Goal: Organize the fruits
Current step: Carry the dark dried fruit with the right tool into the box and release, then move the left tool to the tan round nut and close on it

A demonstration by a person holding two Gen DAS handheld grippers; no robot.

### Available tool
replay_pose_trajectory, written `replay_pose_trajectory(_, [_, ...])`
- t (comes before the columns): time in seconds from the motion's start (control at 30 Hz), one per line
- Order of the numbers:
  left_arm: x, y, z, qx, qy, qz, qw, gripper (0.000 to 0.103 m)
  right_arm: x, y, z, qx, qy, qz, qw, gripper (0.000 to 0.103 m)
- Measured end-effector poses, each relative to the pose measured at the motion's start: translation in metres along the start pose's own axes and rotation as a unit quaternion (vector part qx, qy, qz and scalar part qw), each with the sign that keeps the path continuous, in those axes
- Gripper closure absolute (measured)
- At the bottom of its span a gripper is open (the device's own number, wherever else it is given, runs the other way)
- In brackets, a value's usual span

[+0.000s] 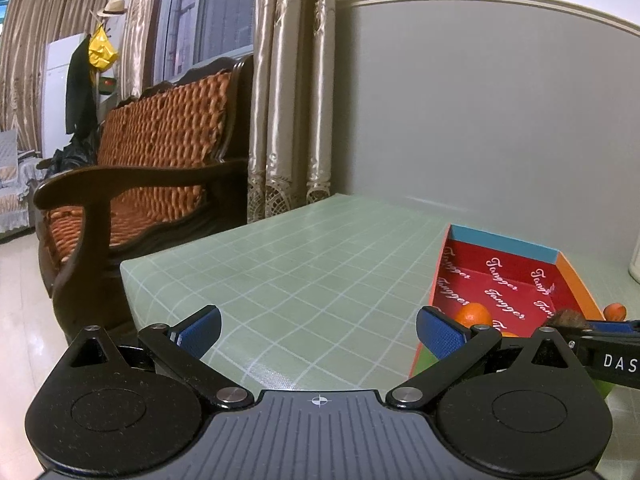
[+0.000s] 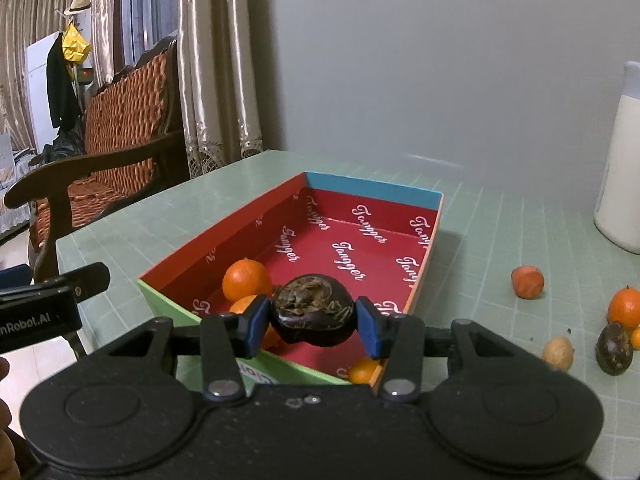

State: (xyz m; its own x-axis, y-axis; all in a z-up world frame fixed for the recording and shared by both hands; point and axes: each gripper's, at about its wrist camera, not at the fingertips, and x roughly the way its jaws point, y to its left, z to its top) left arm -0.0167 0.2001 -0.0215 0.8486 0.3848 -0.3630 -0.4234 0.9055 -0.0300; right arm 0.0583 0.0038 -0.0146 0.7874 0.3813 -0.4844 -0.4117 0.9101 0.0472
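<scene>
My right gripper (image 2: 314, 320) is shut on a dark, wrinkled round fruit (image 2: 312, 312) and holds it over the near end of the red box (image 2: 256, 220) printed with white script. Three small oranges lie in the box's near end: one at the left (image 2: 246, 280), one half hidden behind the left finger (image 2: 244, 305), one at the near right corner (image 2: 362, 370). My left gripper (image 1: 318, 332) is open and empty above the green gridded table (image 1: 300, 264), left of the box (image 1: 500, 276). Loose fruits lie on the table at the right: a reddish one (image 2: 528, 281), an orange (image 2: 624, 307), a dark one (image 2: 613, 349), a tan one (image 2: 558, 354).
A white bottle (image 2: 620, 168) stands at the table's far right. A wooden sofa with an orange cushion (image 1: 160, 148) is left of the table, with curtains (image 1: 288, 92) behind. A grey wall (image 1: 480, 120) backs the table.
</scene>
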Motion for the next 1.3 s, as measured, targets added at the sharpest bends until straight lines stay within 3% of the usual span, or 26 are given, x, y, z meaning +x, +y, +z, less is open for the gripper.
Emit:
replay_pose_trajectory(0.07, [0.000,0.000,0.000,-0.002,0.001,0.001,1.0000,0.000,-0.001,-0.001,0.001,0.000,-0.001,0.004,1.000,0.051])
replay_pose_trajectory(0.37, [-0.002,-0.006,-0.001,0.007,-0.001,-0.002,1.0000,0.000,-0.015,-0.008,0.004,0.006,-0.028,0.004,1.000,0.050])
replay_pose_trajectory(0.57, [-0.007,-0.019,-0.001,0.016,-0.008,-0.016,0.9997,0.000,-0.033,-0.026,-0.001,0.013,-0.048,-0.018,0.999,0.043])
replay_pose_trajectory(0.93, [-0.032,-0.084,-0.007,0.084,-0.045,-0.089,0.9915,0.000,-0.070,-0.093,-0.027,0.045,-0.075,-0.123,0.988,0.041])
replay_pose_trajectory(1.13, [-0.044,-0.124,-0.014,0.120,-0.051,-0.142,0.9812,0.000,-0.091,-0.138,-0.044,0.094,-0.087,-0.184,0.975,0.039])
replay_pose_trajectory(1.3, [-0.059,-0.156,-0.019,0.146,-0.061,-0.191,0.9688,0.000,-0.112,-0.165,-0.058,0.122,-0.099,-0.223,0.962,0.030])
